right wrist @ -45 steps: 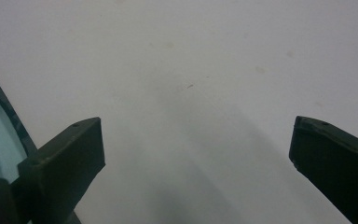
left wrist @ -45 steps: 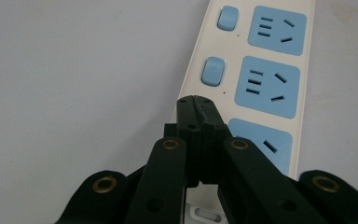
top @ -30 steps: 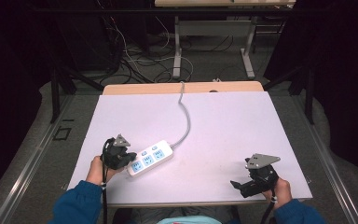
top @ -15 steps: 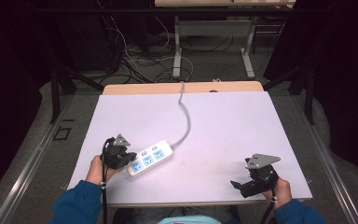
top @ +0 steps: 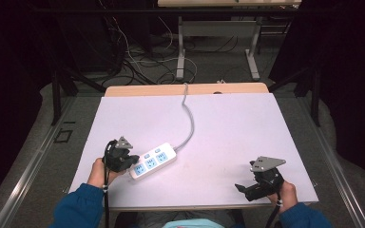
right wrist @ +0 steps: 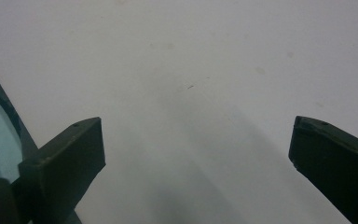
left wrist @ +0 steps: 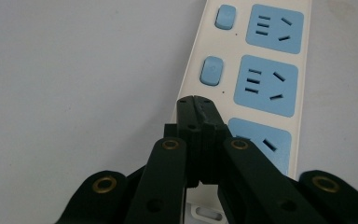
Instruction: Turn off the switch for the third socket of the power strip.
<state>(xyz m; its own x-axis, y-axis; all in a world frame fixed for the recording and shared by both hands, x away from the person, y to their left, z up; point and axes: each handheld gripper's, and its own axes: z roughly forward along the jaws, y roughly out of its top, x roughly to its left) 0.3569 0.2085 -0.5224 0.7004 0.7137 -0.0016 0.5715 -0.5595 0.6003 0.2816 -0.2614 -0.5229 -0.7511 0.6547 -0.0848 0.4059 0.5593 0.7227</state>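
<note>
Left gripper (left wrist: 196, 100) at power strip (left wrist: 261, 84) edge

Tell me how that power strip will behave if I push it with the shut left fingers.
The power strip lies flat on the smooth table, so it should slide, not tip. Its hard plastic body looks rigid. The cord at the far end will likely drag and swing it round.

Open tabletop, one obstacle
Only the power strip (top: 154, 161) and its cord (top: 188, 118) interrupt the white table (top: 237, 128); everything rightward lies open.
</note>
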